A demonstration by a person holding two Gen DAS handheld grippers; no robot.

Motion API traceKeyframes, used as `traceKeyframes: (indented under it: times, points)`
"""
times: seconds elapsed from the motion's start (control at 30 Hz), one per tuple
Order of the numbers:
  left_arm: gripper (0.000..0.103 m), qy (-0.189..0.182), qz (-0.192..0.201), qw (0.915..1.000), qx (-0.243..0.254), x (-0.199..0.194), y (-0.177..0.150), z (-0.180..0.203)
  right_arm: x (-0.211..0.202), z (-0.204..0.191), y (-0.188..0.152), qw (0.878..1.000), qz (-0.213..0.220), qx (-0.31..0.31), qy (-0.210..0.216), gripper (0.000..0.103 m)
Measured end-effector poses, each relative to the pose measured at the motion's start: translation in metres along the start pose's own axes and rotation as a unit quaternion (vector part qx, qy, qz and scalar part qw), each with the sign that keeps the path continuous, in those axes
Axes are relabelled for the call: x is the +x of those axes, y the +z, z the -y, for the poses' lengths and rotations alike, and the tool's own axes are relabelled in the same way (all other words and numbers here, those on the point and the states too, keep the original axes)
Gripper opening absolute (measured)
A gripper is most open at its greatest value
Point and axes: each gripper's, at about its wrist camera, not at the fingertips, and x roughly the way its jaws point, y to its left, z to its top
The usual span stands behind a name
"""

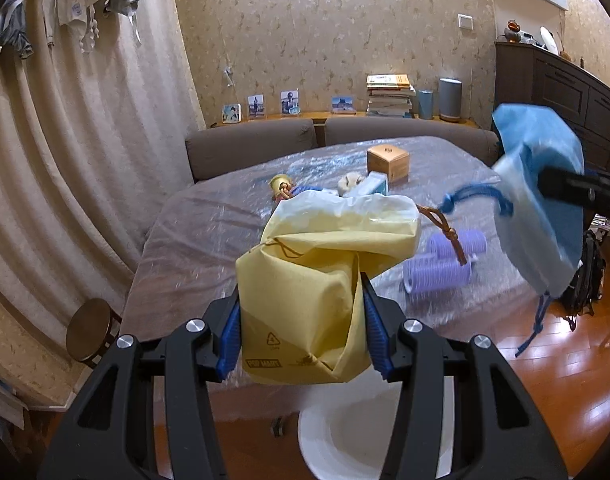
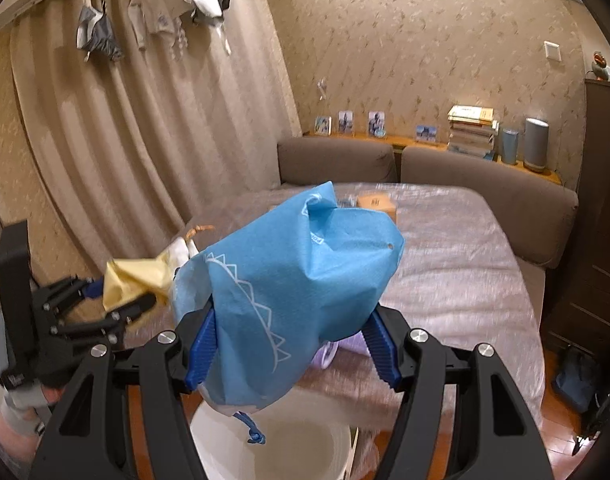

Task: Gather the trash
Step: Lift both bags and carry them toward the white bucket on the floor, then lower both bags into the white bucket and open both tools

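My left gripper (image 1: 301, 320) is shut on a crumpled yellow bag (image 1: 317, 280), held in the air above a white bin (image 1: 345, 436) on the floor. My right gripper (image 2: 293, 344) is shut on a blue drawstring bag (image 2: 301, 280) with a white zigzag print, also above the white bin (image 2: 289, 448). In the left wrist view the blue bag (image 1: 541, 200) hangs at the right, its cords dangling. In the right wrist view the left gripper (image 2: 121, 304) with the yellow bag (image 2: 137, 276) shows at the left.
A table under a clear plastic sheet (image 1: 209, 232) carries purple hair rollers (image 1: 445, 256), a small wooden box (image 1: 387, 162), a white-blue carton and small trinkets. A grey sofa (image 1: 257, 144), a round stool (image 1: 91, 328) and a dark cabinet (image 1: 561, 92) surround it.
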Motion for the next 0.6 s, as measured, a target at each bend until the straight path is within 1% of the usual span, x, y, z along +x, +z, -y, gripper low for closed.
traceKeyframes:
  times: [0.17,0.27,0.4,0.47,0.6]
  points:
    - [0.052,-0.003,-0.012,0.9999,0.001,-0.008,-0.017,-0.002,-0.001,-0.003,-0.026,0.999,-0.032,0.004,0.010,0.063]
    - [0.052,-0.008,-0.021,0.9997,0.003,-0.013,-0.029,-0.005,-0.001,-0.007,-0.035,0.999,-0.045,0.003,0.013,0.063]
    - [0.052,-0.026,-0.035,0.9991,0.000,-0.020,-0.042,-0.008,-0.001,-0.011,-0.052,0.998,-0.065,0.010,0.016,0.063]
    - [0.052,-0.029,-0.042,0.9987,0.005,-0.022,-0.048,-0.008,0.000,-0.014,-0.060,0.997,-0.078,0.011,0.018,0.063]
    - [0.052,-0.042,-0.066,0.9969,0.013,-0.022,-0.064,-0.004,0.008,-0.018,-0.077,0.994,-0.108,0.014,0.022,0.063]
